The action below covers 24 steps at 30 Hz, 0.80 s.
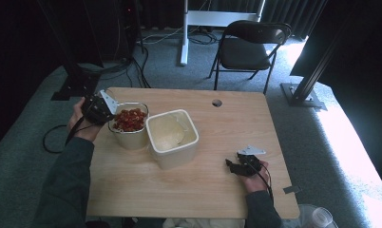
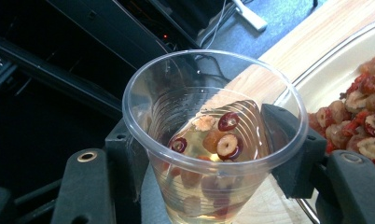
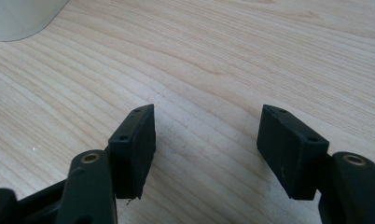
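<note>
My left gripper [image 2: 206, 140] is shut on a clear plastic cup [image 2: 176, 112], one black pad on each side of its wall. A few red-rimmed dried fruit slices [image 2: 227, 144] lie in the cup's bottom. In the high view the left gripper [image 1: 100, 110] hangs at the table's left edge, right beside a bowl [image 1: 132, 138] heaped with the same red slices [image 1: 130, 118]. That heap [image 2: 358, 126] also fills the right edge of the left gripper view. My right gripper [image 1: 232, 165] rests low over the bare wood at the front right, open, with nothing between its jaws [image 3: 206, 140].
A white square container [image 1: 177, 159] with pale contents stands next to the bowl, mid-table; its corner [image 3: 22, 16] peeks into the right gripper view. A folding chair [image 1: 248, 47] stands beyond the table's far edge. A small hole [image 1: 216, 102] sits near the back.
</note>
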Tool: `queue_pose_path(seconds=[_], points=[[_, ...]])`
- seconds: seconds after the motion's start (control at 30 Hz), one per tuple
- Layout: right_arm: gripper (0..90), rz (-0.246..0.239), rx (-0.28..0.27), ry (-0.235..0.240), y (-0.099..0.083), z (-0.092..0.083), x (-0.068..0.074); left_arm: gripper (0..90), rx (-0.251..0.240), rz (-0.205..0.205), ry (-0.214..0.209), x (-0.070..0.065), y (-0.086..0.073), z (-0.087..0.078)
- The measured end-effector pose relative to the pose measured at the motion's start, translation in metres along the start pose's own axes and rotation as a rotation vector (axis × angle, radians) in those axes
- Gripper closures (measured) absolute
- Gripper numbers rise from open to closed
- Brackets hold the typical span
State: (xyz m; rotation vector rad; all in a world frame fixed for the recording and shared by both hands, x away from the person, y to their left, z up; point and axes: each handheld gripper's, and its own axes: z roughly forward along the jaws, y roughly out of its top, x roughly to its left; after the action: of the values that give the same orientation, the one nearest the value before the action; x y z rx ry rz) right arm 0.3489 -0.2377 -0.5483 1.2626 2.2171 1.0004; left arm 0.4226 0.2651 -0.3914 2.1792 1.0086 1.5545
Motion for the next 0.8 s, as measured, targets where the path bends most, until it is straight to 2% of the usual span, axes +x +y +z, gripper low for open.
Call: queue_pose_path(seconds=[0.27, 0.37, 0.8], points=[[36.5, 0.000, 0.000, 0.000, 0.000, 0.000, 0.000, 37.9, 0.005, 0.061, 0.003, -0.005, 0.003, 0.000], [36.5, 0.000, 0.000, 0.000, 0.000, 0.000, 0.000, 37.9, 0.006, 0.070, -0.013, -0.005, 0.004, -0.001], [36.5, 0.000, 0.000, 0.000, 0.000, 0.000, 0.000, 37.9, 0.028, 0.187, -0.020, -0.012, 0.008, -0.001]])
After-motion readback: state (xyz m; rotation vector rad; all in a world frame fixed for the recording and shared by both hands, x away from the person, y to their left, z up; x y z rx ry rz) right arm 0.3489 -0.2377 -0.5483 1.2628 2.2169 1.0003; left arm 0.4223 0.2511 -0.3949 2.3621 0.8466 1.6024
